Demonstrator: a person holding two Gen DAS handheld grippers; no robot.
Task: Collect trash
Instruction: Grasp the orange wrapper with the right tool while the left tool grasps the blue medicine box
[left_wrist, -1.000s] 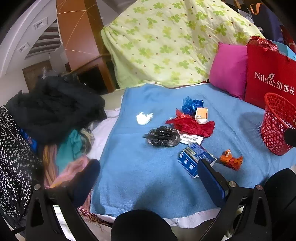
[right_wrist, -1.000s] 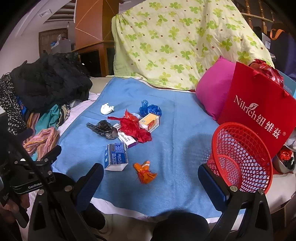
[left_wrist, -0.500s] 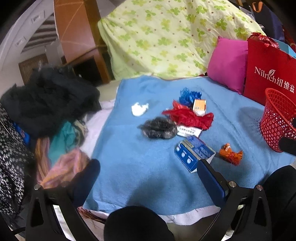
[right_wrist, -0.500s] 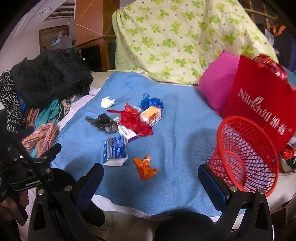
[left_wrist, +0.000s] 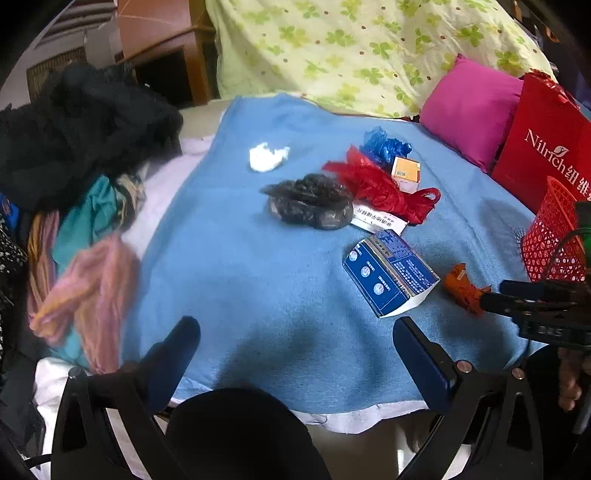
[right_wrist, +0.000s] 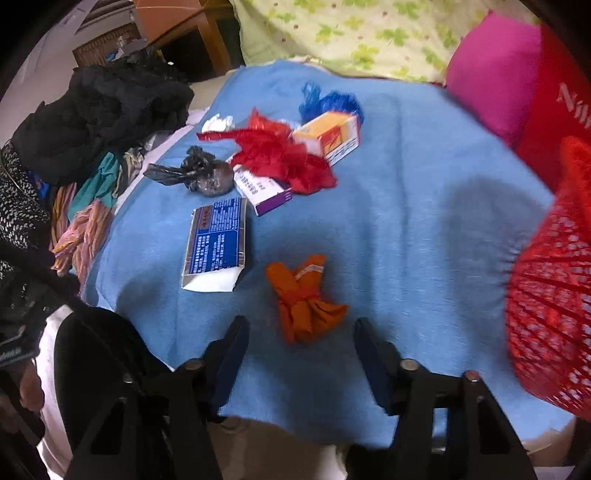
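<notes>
Trash lies scattered on the blue blanket (right_wrist: 424, 206) of a bed. Nearest, the right gripper (right_wrist: 301, 347) has its fingers closing around open air, the orange wrapper (right_wrist: 303, 299) just beyond their tips at 12 o'clock — not touched. The left gripper (left_wrist: 295, 354) holds its fingers wide apart, empty. Farther out sit the blue box (right_wrist: 216, 243), black bag (right_wrist: 199, 173) and red bag (right_wrist: 284, 155). The red basket (right_wrist: 550, 295) stands at 3 o'clock.
</notes>
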